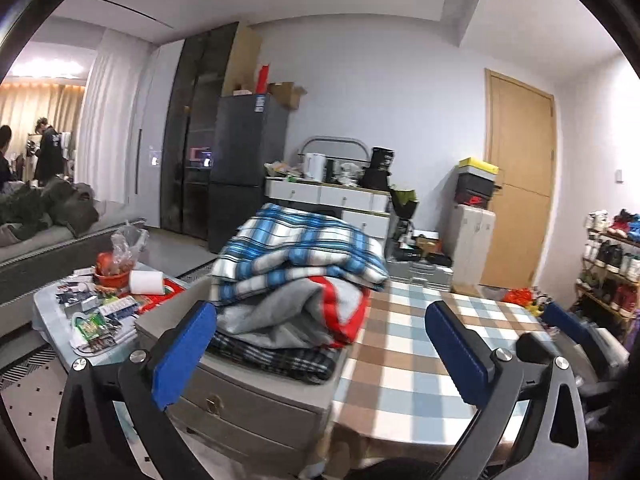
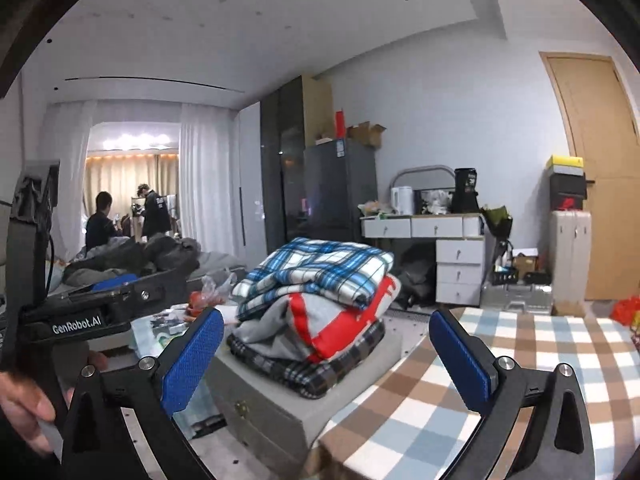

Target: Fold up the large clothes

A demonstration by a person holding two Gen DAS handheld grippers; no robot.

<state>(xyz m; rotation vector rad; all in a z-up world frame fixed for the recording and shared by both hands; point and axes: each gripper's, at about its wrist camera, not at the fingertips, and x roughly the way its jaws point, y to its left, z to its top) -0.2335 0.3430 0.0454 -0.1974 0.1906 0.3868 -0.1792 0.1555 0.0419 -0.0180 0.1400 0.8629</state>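
Observation:
A stack of folded clothes sits on a grey drawer cabinet (image 1: 248,396): a blue-and-white plaid piece (image 1: 296,248) on top, a grey-and-red one (image 1: 288,316) under it, a dark plaid one (image 1: 280,360) at the bottom. The same stack (image 2: 320,300) shows in the right wrist view. My left gripper (image 1: 320,310) is open, level with the stack's near side, with nothing between its blue pads. My right gripper (image 2: 326,317) is open too and holds nothing. To the right lies a table with a brown-and-blue checked cloth (image 1: 420,360), bare where it shows.
A low table (image 1: 100,312) cluttered with small items stands left of the cabinet. A sofa (image 1: 40,216) with dark clothes lies far left. A shoe rack (image 1: 612,264), white drawers (image 2: 456,264), a fridge (image 1: 248,152) and a door (image 1: 520,184) line the walls. Two persons (image 2: 128,216) stand far back.

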